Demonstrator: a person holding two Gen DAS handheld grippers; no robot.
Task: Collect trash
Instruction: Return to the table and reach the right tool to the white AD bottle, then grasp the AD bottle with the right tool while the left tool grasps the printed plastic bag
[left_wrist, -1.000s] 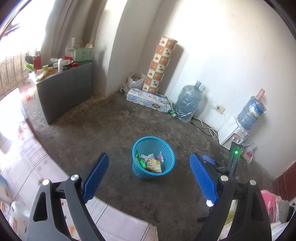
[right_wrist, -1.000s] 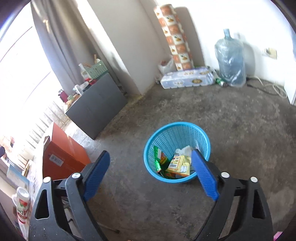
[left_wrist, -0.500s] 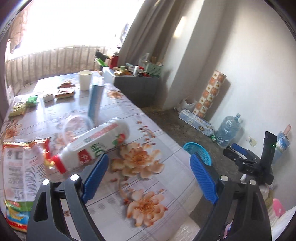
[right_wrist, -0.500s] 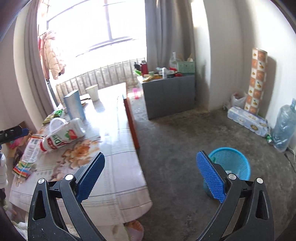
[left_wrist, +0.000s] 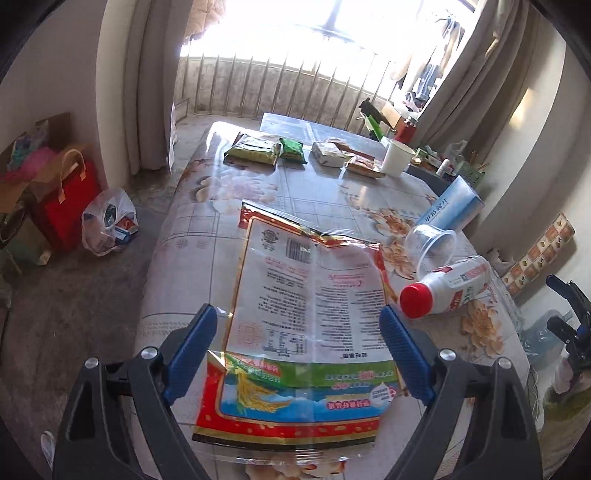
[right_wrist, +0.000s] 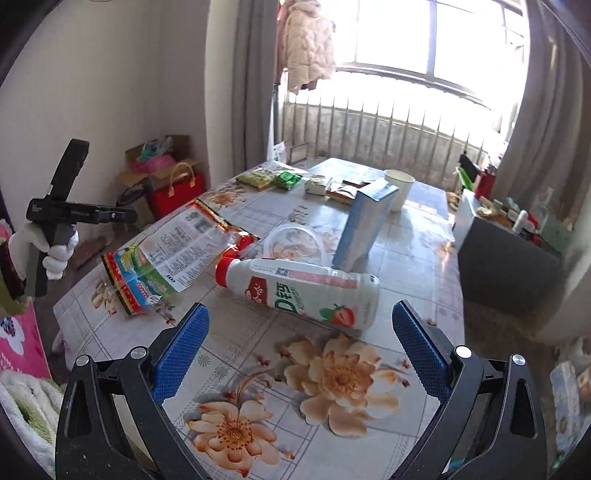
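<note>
A flat, empty printed plastic bag (left_wrist: 306, 325) lies at the near end of the flowered table (left_wrist: 317, 199). My left gripper (left_wrist: 297, 325) hovers over it, open, its blue pads either side of the bag and not pressing. Right of the bag a white yoghurt bottle with a red cap (left_wrist: 447, 284) lies on its side, beside a tipped clear cup (left_wrist: 432, 243). In the right wrist view the same bottle (right_wrist: 299, 291) lies just ahead of my open right gripper (right_wrist: 299, 325), nothing between its pads. The bag (right_wrist: 166, 254) sits to its left.
A blue carton (right_wrist: 367, 225), a paper cup (right_wrist: 399, 188) and several snack packets (left_wrist: 258, 151) stand farther back on the table. A gloved hand holding the other gripper's handle (right_wrist: 51, 229) is at left. Bags (left_wrist: 107, 221) sit on the floor left of the table; a grey cabinet (right_wrist: 506, 266) at right.
Both views have swung from the blue trash basket on the floor to the table. The left gripper now hangs over the plastic bag, the right one before the bottle. Both stayed open.
</note>
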